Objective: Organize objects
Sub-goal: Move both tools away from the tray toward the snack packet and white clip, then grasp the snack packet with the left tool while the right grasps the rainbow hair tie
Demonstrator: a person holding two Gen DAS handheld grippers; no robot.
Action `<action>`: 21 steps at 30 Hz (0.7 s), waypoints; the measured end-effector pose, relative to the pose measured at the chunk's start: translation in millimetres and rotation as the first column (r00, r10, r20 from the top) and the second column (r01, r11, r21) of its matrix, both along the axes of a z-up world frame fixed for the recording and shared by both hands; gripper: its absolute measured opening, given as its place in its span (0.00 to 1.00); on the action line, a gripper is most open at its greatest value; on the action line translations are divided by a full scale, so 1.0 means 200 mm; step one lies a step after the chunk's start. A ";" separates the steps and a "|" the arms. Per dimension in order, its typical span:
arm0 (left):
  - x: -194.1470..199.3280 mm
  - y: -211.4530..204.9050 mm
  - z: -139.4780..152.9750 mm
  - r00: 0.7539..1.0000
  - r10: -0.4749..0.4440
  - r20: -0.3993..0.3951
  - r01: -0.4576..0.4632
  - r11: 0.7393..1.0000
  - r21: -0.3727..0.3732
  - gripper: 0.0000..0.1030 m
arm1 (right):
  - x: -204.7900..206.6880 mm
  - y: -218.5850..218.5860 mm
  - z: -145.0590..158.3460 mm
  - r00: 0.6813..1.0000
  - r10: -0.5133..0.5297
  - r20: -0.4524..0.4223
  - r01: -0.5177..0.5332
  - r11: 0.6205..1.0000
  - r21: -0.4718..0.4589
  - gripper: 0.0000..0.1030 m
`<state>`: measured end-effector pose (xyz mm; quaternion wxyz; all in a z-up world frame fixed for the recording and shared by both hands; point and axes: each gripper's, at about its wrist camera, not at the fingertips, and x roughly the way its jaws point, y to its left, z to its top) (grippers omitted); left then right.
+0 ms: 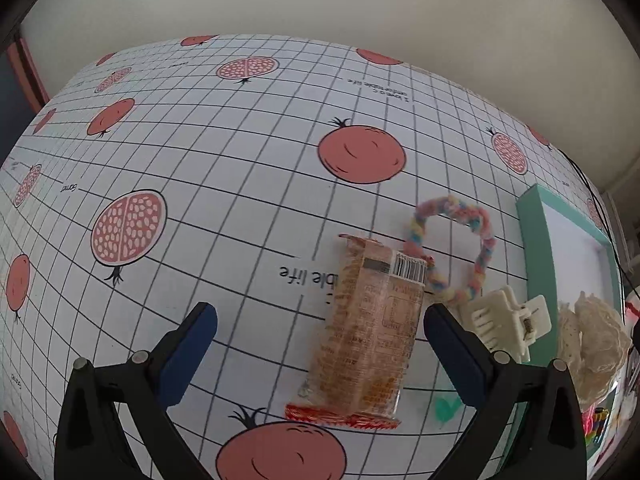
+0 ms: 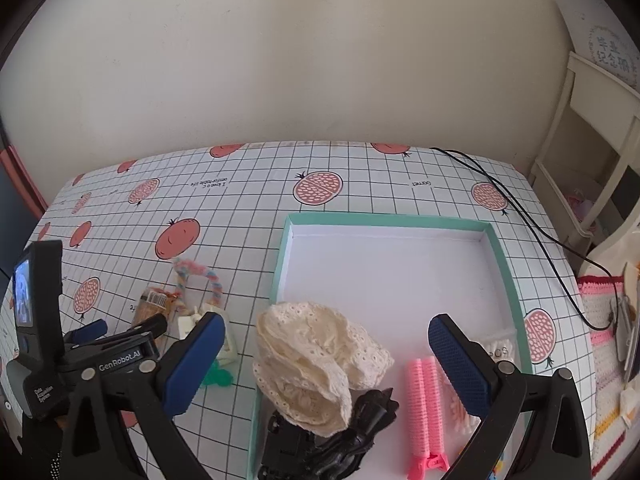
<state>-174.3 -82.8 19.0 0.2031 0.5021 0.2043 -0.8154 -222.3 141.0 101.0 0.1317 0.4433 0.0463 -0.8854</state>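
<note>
Snack pack [image 1: 370,332]: clear wrapper, orange print, barcode at far end, red crimped seal at near end. Lies flat on tablecloth [image 1: 224,168], between fingers of left gripper [image 1: 320,332], nearer the right finger; no contact seen. Print too blurred to read.

Left gripper: jaws wide apart, holding nothing.

Right gripper [image 2: 326,352]: jaws wide apart, empty, above near part of tray [image 2: 386,220].

Around pack, left view:
- Pastel braided ring [image 1: 452,248], just beyond pack, its near-left part touching or tucked at barcode end; can't tell which.
- Cream claw clip [image 1: 508,322], beside right finger, partly behind it.
- Green heart mark [image 1: 446,408] on cloth, part hidden by finger.

Tray (mint rim, white floor), right of pack:
- Cream lace cloth [image 2: 316,364], bunched, overhanging left rim.
- Black item [image 2: 340,436] under lace, shape unclear, cut off at bottom.
- Pink rollers [image 2: 426,404], two side by side.
- Small clear packet [image 2: 498,348], mostly behind right finger, contents not legible.

Beyond: black cable [image 2: 532,224] across far right of the cloth; cream shelf [image 2: 592,136] at right edge.
</note>
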 end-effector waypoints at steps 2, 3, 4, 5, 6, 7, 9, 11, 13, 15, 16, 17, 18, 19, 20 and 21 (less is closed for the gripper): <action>0.02 -0.04 0.00 1.000 0.021 -0.006 -0.021 1.000 0.012 1.00 | -0.02 -0.03 0.01 1.000 0.008 0.005 -0.008 1.000 -0.016 1.00; 0.02 -0.06 0.00 1.000 0.027 -0.008 -0.027 1.000 0.012 1.00 | -0.03 -0.06 0.02 1.000 0.016 0.008 -0.016 1.000 -0.025 1.00; 0.03 -0.07 0.00 0.999 0.033 -0.006 -0.033 0.999 0.007 1.00 | -0.05 -0.08 0.02 1.000 0.024 0.010 -0.023 0.999 -0.032 1.00; 0.03 -0.08 0.00 0.999 0.039 -0.004 -0.039 0.999 0.003 1.00 | -0.05 -0.10 0.03 0.999 0.031 0.011 -0.031 0.999 -0.036 1.00; 0.04 -0.10 0.00 0.999 0.047 -0.002 -0.047 0.999 0.003 1.00 | -0.07 -0.13 0.03 0.999 0.041 0.013 -0.041 0.998 -0.039 1.00; 0.04 -0.11 0.00 0.998 0.056 0.000 -0.056 0.998 0.007 1.00 | -0.08 -0.16 0.03 0.998 0.053 0.016 -0.052 0.998 -0.045 1.00; 0.05 -0.13 -0.01 0.997 0.072 0.005 -0.072 0.997 0.018 1.00 | -0.10 -0.21 0.03 0.997 0.070 0.026 -0.068 0.996 -0.061 1.00; 0.06 -0.15 -0.02 0.997 0.078 0.011 -0.078 0.997 0.027 1.00 | -0.14 -0.25 0.03 0.996 0.078 0.040 -0.075 0.995 -0.067 1.00; 0.08 -0.16 -0.02 0.996 0.082 0.025 -0.083 0.996 0.032 1.00 | -0.17 -0.30 0.01 0.994 0.092 0.055 -0.088 0.994 -0.061 1.00; 0.08 -0.17 -0.02 0.995 0.094 0.037 -0.096 0.995 0.041 1.00 | -0.19 -0.35 -0.01 0.991 0.111 0.070 -0.108 0.993 -0.047 1.00; 0.09 -0.18 -0.02 0.995 0.096 0.041 -0.098 0.994 0.045 0.99 | -0.20 -0.38 -0.02 0.989 0.124 0.080 -0.121 0.992 -0.040 1.00; 0.09 -0.18 -0.02 0.995 0.094 0.045 -0.097 0.994 0.052 0.99 | -0.20 -0.40 -0.04 0.986 0.139 0.091 -0.137 0.990 -0.033 1.00; 0.09 -0.18 -0.02 0.995 0.092 0.045 -0.095 0.994 0.059 0.98 | -0.21 -0.43 -0.05 0.983 0.151 0.101 -0.149 0.989 -0.026 1.00; 0.09 -0.18 -0.01 0.995 0.091 0.045 -0.093 0.994 0.062 0.96 | -0.22 -0.45 -0.07 0.981 0.157 0.109 -0.156 0.988 -0.019 1.00; 0.09 -0.18 -0.01 0.995 0.088 0.048 -0.091 0.994 0.063 0.95 | -0.22 -0.47 -0.08 0.980 0.161 0.116 -0.161 0.987 -0.013 1.00; 0.09 -0.18 -0.01 0.995 0.086 0.053 -0.089 0.994 0.063 0.95 | -0.23 -0.49 -0.10 0.978 0.166 0.124 -0.166 0.986 -0.010 1.00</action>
